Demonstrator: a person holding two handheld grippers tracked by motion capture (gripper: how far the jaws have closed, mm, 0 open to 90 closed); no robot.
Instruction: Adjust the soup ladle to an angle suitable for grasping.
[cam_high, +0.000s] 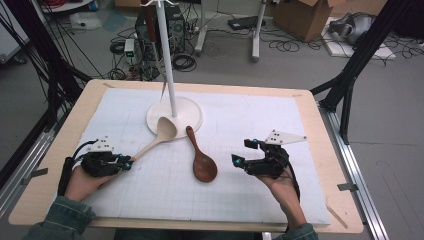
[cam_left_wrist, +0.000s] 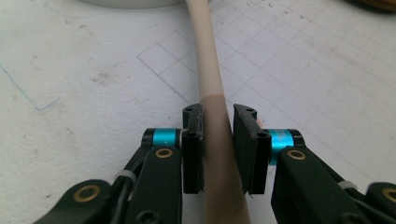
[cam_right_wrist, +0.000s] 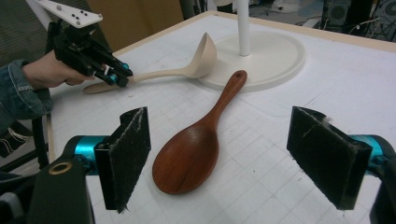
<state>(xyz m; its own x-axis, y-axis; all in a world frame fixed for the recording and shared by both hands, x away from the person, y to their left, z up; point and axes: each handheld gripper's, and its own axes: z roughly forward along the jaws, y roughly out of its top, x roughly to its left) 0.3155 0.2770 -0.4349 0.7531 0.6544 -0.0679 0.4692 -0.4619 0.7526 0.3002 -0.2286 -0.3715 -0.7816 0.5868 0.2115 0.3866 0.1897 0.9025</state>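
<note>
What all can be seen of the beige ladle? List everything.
The beige ladle looks like smooth matte plastic, with a deep rounded bowl and a long slim handle. It lies on the white gridded mat, its bowl leaning on the rim of the white stand base. The left gripper is clamped on the handle near its end, jaws on either side. It lies apart from the dark wooden spoon beside it.
</note>
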